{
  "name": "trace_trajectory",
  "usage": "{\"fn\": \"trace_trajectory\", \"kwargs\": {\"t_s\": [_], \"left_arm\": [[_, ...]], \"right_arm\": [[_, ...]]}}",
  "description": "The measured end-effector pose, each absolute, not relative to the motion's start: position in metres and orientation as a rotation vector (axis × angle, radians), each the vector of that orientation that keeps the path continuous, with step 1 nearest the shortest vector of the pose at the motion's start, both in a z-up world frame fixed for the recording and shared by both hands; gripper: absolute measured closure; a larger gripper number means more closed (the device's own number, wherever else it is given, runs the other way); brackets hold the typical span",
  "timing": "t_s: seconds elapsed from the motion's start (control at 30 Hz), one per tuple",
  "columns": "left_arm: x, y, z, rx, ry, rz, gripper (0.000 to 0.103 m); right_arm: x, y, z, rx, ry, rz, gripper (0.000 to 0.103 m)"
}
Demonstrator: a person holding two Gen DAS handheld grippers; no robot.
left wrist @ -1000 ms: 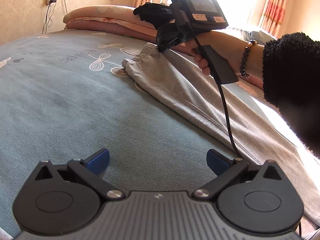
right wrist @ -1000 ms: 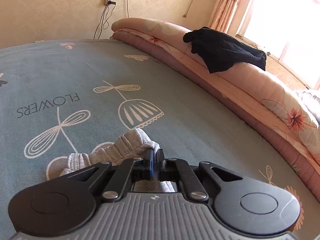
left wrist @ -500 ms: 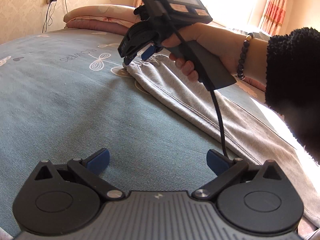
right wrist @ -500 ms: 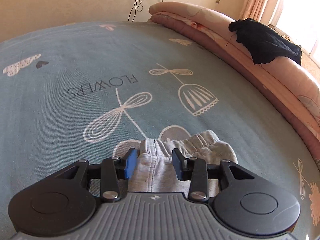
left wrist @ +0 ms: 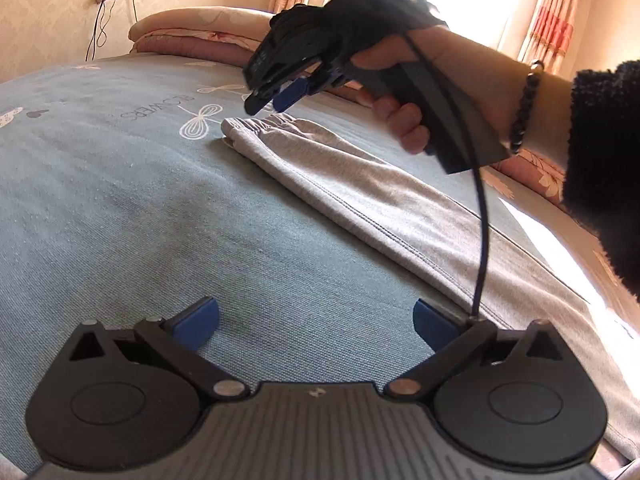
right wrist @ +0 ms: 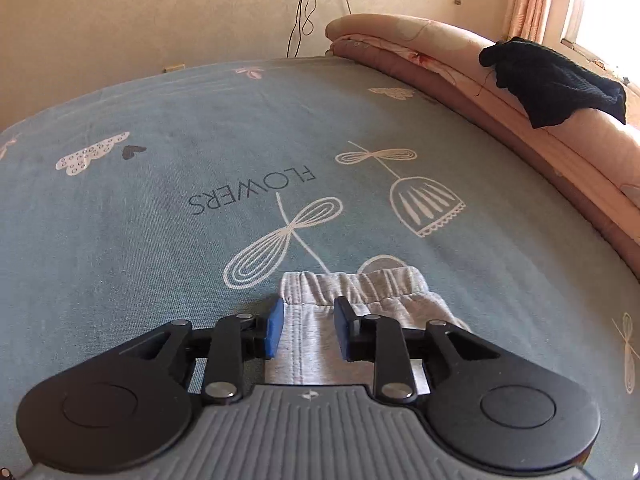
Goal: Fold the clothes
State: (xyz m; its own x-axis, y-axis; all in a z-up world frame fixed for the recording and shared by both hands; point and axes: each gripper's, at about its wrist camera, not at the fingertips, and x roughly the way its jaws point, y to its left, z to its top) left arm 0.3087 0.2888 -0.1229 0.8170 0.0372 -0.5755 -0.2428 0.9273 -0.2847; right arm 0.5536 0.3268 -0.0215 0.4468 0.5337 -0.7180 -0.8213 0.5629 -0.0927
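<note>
Blue bedsheet [right wrist: 168,168] holds grey trousers [left wrist: 360,184]; both grippers, left gripper [left wrist: 316,322] and right gripper [right wrist: 308,330], hover open, empty. Grabbing one layer could unfold them.

Grey pants [left wrist: 360,184], soft jersey, lie flat on the bed, folded lengthwise into one long narrow strip. The strip runs diagonally, with the gathered elastic waistband [right wrist: 352,284] at the far end, puckered and slightly raised. A stitched seam runs down the length near one edge. The cloth is smooth, with only light wrinkles behind the band. Sunlight falls across the near end, which widens out.
</note>
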Motion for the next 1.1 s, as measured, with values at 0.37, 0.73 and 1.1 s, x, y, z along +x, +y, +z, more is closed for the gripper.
{"fn": "trace_trajectory", "kwargs": {"t_s": [0.37, 0.73, 1.1], "left_arm": [[0.293, 0.266, -0.089, -0.385, 0.488, -0.018, 0.001], [0.309, 0.241, -0.113, -0.292, 0.601, -0.012, 0.001], [0.317, 0.232, -0.127, -0.225, 0.645, 0.012, 0.001]], "right_arm": [[0.490, 0.117, 0.088, -0.480, 0.591, 0.579, 0.046], [0.404, -0.017, 0.118, -0.512, 0.525, 0.413, 0.037], [0.391, -0.105, -0.008, -0.347, 0.851, 0.337, 0.038]]}}
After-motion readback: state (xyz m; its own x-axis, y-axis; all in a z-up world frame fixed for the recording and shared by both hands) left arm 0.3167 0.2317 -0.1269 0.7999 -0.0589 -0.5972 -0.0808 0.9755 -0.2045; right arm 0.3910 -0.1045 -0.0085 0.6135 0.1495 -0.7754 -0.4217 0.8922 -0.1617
